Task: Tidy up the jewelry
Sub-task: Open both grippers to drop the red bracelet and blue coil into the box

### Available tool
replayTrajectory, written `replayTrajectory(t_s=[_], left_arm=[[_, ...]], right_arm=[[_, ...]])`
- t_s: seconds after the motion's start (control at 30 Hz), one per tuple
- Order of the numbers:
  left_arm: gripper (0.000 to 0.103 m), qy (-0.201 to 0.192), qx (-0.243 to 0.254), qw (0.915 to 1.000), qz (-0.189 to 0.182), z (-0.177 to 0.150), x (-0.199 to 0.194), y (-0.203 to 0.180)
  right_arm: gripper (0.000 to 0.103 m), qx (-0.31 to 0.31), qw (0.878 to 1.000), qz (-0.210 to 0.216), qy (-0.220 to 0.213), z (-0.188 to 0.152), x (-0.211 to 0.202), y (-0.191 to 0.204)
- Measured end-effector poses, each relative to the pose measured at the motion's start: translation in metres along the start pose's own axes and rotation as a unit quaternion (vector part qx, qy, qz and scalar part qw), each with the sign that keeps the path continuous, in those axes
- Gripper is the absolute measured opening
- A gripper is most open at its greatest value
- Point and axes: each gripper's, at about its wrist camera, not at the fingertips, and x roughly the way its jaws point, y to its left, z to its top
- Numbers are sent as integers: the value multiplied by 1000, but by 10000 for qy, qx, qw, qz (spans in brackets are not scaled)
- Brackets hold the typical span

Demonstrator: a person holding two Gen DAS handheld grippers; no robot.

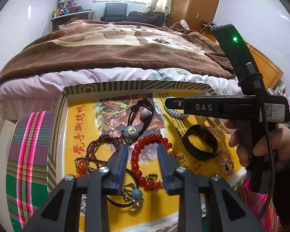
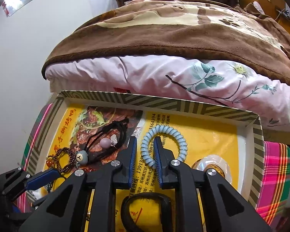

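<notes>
1. The left tool (image 1: 142, 147) hangs over the near half of a shallow striped box (image 1: 58, 119), its blue pads spread wide with nothing between them.
2. Under that gap lies a red bead bracelet (image 1: 143, 164); one arc of it shows between the two pads, though whether they touch it cannot be told.
3. The right tool (image 2: 144, 141) sits lower in the same box, its jaws partly parted, one pad inside and one outside the loop of a pale blue coil hair tie (image 2: 176, 133); the coil's left side runs between them, and a firm clamp cannot be made out.
4. Left of the red bracelet is a dark garnet bead strand (image 1: 102, 145) with orange beads at its near end.
5. A black cord with a small bear charm (image 1: 130, 131) and a mauve ball lies toward the far middle of the box.
6. A wide black band (image 1: 200, 142) rests to the right, with a pink rhinestone heart piece (image 1: 226, 162) just beside it.
7. The box stands on a plaid cloth (image 1: 27, 154), close against a bed (image 1: 106, 46) with a brown blanket.
</notes>
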Motion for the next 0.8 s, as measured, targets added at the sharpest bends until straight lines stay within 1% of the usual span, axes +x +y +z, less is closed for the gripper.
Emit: replayTrajectory(t_s=[0.1,0.17,0.23,0.4,0.63,0.8], left_arm=[[43,-42,-6,10000,11,1,-5,0],[45,-89,-20,10000,-10,0,-12,0],[49,-156,-10,9999,39,0,-22,-2],[49,-284,30,9996,61,-5,-48,-9],[50,-443,61,9989,122,-21,-88,-23],[50,-589,51,9982,90,-31,-115,-33]], right_arm=[[18,11,10000,18,-69,-2,-9,1],[19,20,9999,65,-152,-5,-18,2],[19,44,9996,110,-254,-8,-29,3],[19,82,9990,197,-402,-19,-55,5],[19,52,9975,319,-626,-41,-96,13],[19,1,9963,372,-779,-56,-125,19]])
